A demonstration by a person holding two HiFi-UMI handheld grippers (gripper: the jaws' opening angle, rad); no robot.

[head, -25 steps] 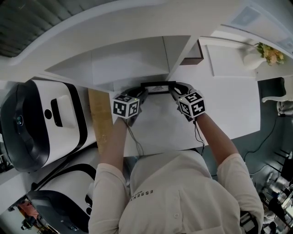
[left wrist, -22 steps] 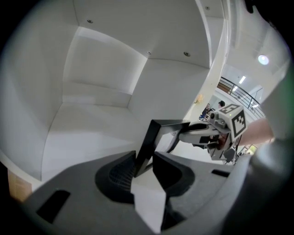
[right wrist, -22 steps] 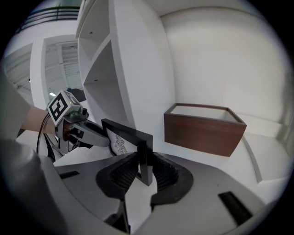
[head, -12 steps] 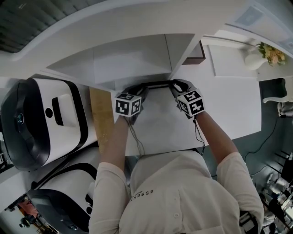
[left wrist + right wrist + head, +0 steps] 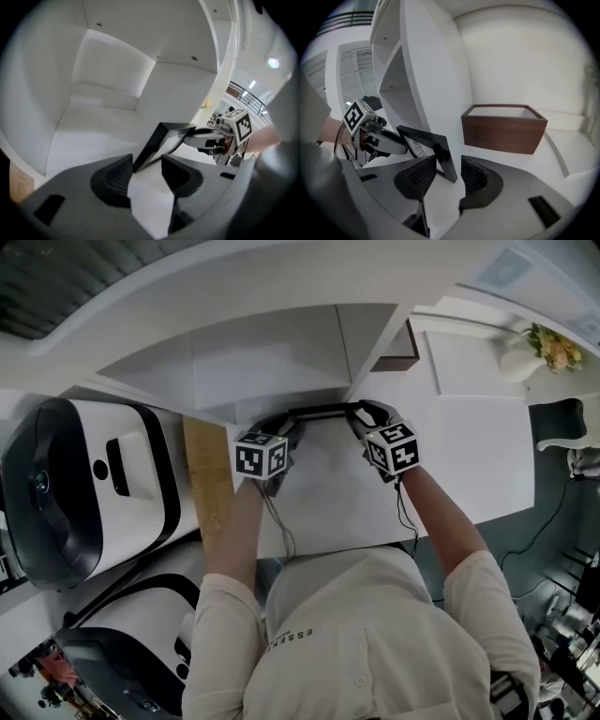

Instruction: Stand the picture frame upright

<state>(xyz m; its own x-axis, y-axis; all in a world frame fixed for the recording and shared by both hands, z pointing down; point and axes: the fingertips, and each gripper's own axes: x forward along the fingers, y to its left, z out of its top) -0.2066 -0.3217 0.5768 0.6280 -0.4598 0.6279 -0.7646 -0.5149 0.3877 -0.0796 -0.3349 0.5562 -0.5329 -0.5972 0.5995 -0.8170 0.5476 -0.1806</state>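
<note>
A black picture frame (image 5: 323,412) stands upright on the white desk (image 5: 469,456) at the mouth of the shelf opening, seen edge-on from above. My left gripper (image 5: 286,423) is at its left end and my right gripper (image 5: 361,415) at its right end. In the left gripper view the frame's lower corner (image 5: 159,140) sits between my opening jaws (image 5: 146,171), with a gap on both sides. In the right gripper view the frame's side bar (image 5: 440,150) stands between my opening jaws (image 5: 449,176), and the pads do not press on it.
A brown wooden box (image 5: 504,126) sits in the compartment right of the white shelf divider (image 5: 426,70). A vase with flowers (image 5: 534,352) stands at the far right. White-and-black machines (image 5: 84,484) and a wooden board (image 5: 208,484) lie left of the desk.
The frame has tipped up from leaning with its face showing to standing edge-on. Both grippers stay at its ends and have shifted only slightly.
</note>
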